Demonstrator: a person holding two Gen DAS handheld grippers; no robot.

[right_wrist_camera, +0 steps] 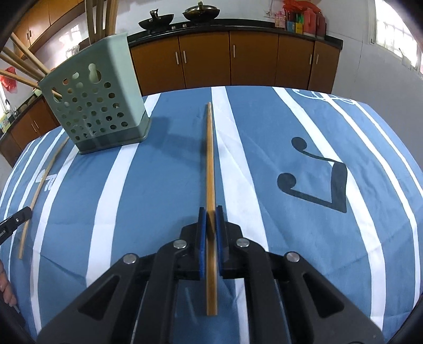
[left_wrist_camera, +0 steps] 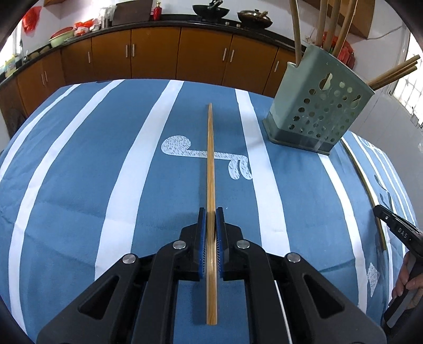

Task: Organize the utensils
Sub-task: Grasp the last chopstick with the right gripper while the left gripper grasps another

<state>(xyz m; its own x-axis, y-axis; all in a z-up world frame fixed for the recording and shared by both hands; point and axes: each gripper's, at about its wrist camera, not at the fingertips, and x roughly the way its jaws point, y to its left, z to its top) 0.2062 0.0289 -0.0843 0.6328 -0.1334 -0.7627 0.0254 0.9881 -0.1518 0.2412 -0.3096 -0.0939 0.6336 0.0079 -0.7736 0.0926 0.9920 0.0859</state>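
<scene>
My left gripper (left_wrist_camera: 211, 211) is shut on a wooden chopstick (left_wrist_camera: 210, 164) that points forward over the blue striped tablecloth. My right gripper (right_wrist_camera: 211, 210) is shut on another wooden chopstick (right_wrist_camera: 210, 158), also pointing forward. A green perforated utensil holder (left_wrist_camera: 317, 105) stands on the table to the front right of the left gripper, holding several chopsticks and long utensils. It shows at the front left in the right wrist view (right_wrist_camera: 92, 105). Each gripper sees the other's chopstick at the edge of its view (left_wrist_camera: 367, 190) (right_wrist_camera: 39, 193).
The table is covered by a blue cloth with white stripes (left_wrist_camera: 105, 185). Brown kitchen cabinets (left_wrist_camera: 158, 55) and a dark counter with woks (right_wrist_camera: 158, 22) run along the back wall. The right gripper's body (left_wrist_camera: 401, 232) shows at the right edge of the left wrist view.
</scene>
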